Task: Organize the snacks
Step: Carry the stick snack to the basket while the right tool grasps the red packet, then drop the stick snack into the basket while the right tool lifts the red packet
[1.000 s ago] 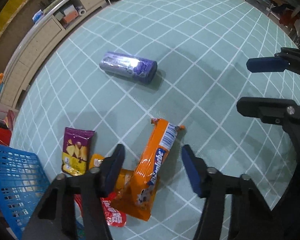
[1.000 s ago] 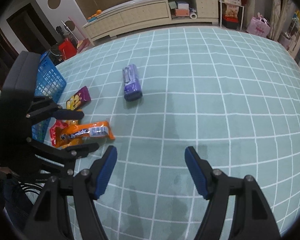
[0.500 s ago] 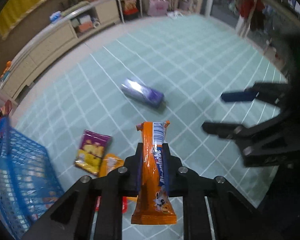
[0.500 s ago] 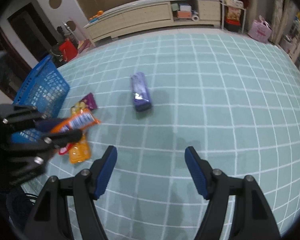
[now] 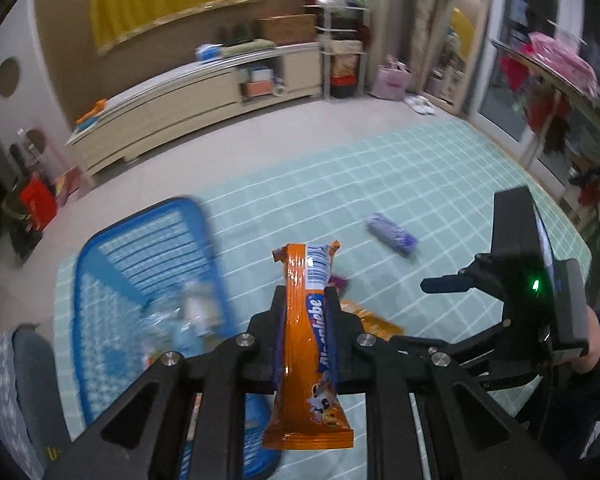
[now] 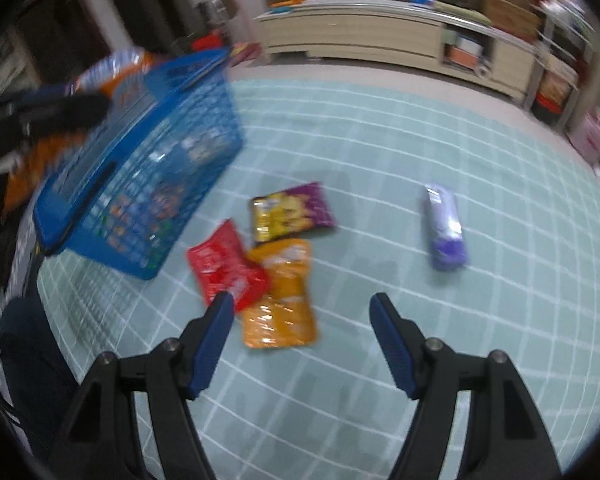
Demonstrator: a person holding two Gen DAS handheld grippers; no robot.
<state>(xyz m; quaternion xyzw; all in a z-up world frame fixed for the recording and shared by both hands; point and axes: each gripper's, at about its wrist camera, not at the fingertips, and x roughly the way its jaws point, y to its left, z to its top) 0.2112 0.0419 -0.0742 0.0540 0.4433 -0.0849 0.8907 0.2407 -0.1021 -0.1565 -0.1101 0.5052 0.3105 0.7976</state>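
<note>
**Orange snack bar lifted beside the blue basket**

Jaws of the left gripper are pinching an orange snack bar around its middle, holding it up off the floor with its white-striped end pointing away from the camera. To its left and below stands a blue basket on a pale green checked mat; blurred packets lie inside it. Just right of the held bar, a purple-edged packet and an orange one peek out from behind the gripper, and further right a purple wrapped roll lies alone on the mat. The right gripper's body appears at the right edge of this view.

From the right wrist camera, the basket sits at the left, and the left gripper with the orange bar shows blurred above its far rim. Near the basket lie three packets close together: a red one, a purple and yellow one, and an orange one, which overlaps the red. The purple roll lies well apart to the right. Jaws of the right gripper are spread wide with nothing between them, hovering over the orange packet.
</note>
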